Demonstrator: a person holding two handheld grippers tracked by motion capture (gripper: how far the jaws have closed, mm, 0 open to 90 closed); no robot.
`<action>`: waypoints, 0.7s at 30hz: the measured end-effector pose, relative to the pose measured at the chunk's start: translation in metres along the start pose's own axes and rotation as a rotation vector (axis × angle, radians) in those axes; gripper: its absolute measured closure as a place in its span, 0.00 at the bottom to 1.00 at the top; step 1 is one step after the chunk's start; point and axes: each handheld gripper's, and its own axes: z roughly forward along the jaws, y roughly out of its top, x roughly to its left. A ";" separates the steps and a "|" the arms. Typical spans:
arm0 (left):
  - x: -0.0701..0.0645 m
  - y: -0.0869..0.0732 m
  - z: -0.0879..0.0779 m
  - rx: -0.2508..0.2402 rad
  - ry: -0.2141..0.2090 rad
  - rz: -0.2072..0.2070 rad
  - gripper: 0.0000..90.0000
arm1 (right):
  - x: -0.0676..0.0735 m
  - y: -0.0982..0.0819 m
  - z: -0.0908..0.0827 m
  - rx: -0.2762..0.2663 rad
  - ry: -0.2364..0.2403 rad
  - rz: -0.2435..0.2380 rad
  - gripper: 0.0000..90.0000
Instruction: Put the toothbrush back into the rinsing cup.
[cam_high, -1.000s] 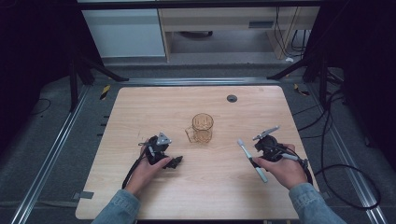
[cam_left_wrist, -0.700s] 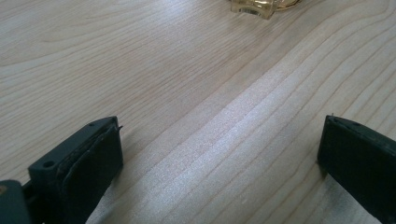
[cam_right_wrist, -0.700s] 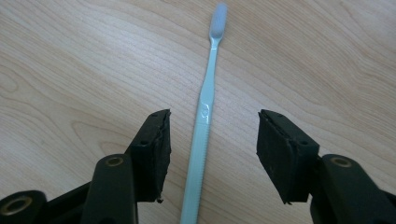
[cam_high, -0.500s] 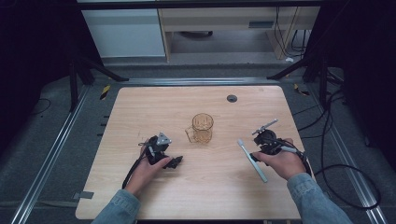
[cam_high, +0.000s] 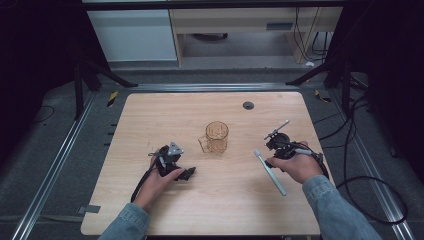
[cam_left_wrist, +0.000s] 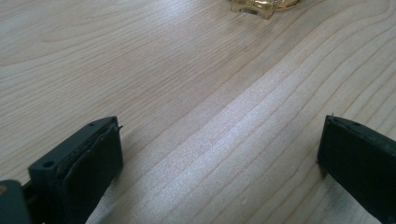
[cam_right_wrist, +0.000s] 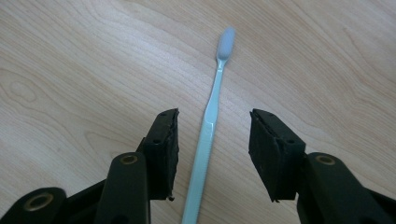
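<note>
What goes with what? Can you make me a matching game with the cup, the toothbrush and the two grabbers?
Things:
1. cup
2. toothbrush
3. left gripper
4. right gripper

Clues:
A. jaws wide open over bare wood
B. see-through amber, standing mid-table
C. pale blue, lying flat
D. open jaws on either side of the toothbrush handle

Pairs: 1-B, 2-C, 3-A, 4-D

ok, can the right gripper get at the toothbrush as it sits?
Probably yes. The right gripper is open, with the toothbrush handle lying flat on the table between its jaws, neither jaw touching it. Nothing lies in the way; the cup stands well clear.
</note>
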 end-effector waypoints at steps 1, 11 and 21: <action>0.000 0.000 0.000 0.000 0.001 -0.001 0.00 | 0.000 0.001 0.001 0.006 0.001 0.005 0.59; 0.000 0.000 0.000 0.000 0.004 -0.005 0.00 | 0.002 0.004 0.018 0.071 0.012 0.002 0.62; -0.001 0.000 0.000 0.000 0.002 -0.009 0.00 | 0.001 0.009 0.032 0.117 0.019 0.025 0.66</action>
